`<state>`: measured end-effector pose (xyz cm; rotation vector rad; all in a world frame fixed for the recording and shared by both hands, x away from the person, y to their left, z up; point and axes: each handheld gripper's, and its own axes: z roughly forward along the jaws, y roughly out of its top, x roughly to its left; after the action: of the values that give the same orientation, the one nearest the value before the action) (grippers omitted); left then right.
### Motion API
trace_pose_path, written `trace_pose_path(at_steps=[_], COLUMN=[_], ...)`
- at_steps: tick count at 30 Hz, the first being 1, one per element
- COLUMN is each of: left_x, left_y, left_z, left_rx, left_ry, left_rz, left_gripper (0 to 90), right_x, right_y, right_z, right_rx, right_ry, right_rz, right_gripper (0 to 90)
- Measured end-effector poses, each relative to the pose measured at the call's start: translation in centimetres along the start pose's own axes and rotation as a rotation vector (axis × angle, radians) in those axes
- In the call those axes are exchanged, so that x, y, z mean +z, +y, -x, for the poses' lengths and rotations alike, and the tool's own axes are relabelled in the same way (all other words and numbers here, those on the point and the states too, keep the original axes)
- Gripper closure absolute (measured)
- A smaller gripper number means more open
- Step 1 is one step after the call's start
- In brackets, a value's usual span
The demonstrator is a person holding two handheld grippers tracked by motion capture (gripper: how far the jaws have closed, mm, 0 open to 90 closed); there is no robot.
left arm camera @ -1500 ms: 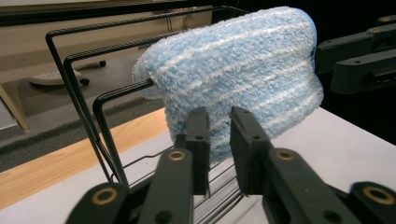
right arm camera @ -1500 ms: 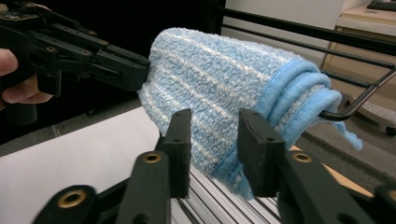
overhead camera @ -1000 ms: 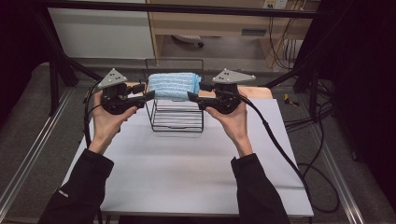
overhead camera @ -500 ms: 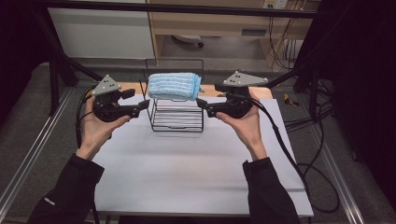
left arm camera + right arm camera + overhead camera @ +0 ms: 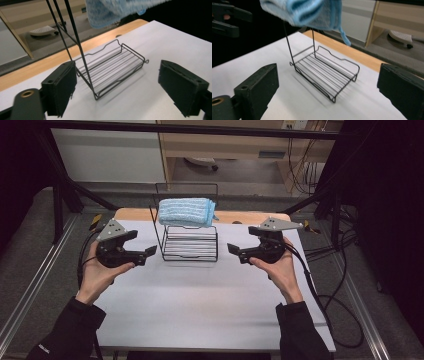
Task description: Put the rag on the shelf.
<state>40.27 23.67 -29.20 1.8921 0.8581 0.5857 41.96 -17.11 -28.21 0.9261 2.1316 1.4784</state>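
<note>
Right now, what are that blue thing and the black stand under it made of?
The blue cloth looks like soft terry or microfibre: fuzzy, ribbed, folded. The rack looks like thin metal wire with a black coating, judging by its slim bent rods.

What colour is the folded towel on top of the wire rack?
Light blue towel, faint paler stripes; clearest in the high view.

- A white-topped counter (image 5: 200, 305) with a light wooden strip along its far edge stands mid-room.
- Beyond the counter, a pale wooden cabinet (image 5: 225, 142) and a white panel (image 5: 107, 155) line the back.
- Grey carpeted floor (image 5: 30, 245) surrounds the counter.
- Black cables (image 5: 345, 295) lie on the floor right of the counter.
- A black metal frame (image 5: 60, 195) flanks the counter.
</note>
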Motion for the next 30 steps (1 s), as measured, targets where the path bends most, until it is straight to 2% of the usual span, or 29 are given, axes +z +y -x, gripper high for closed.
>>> trace_pose_path(at_steps=[5,8,20,30], left_x=[0.4,0.7,1.3,1.8], left_y=[-2.4,-3.8,-9.3,-12.5], left_z=[0.3,0.3,0.4,0.5], left_rx=[-0.008,-0.031,-0.074,-0.062], left_ry=[-0.019,-0.027,-0.05,-0.058], left_rz=[-0.021,-0.029,-0.059,-0.108], left_gripper=[10.4,8.6,8.2,8.4], right_x=[-0.6,-1.0,-2.2,-2.8], right_y=[-2.2,-3.4,-9.2,-13.7], right_z=[0.5,0.7,1.7,2.6], right_rx=[0.024,0.035,0.082,0.119], right_ry=[-0.001,-0.004,0.023,0.007], right_rz=[-0.016,-0.027,-0.089,-0.138], right_gripper=[1.8,0.9,0.5,0.5])
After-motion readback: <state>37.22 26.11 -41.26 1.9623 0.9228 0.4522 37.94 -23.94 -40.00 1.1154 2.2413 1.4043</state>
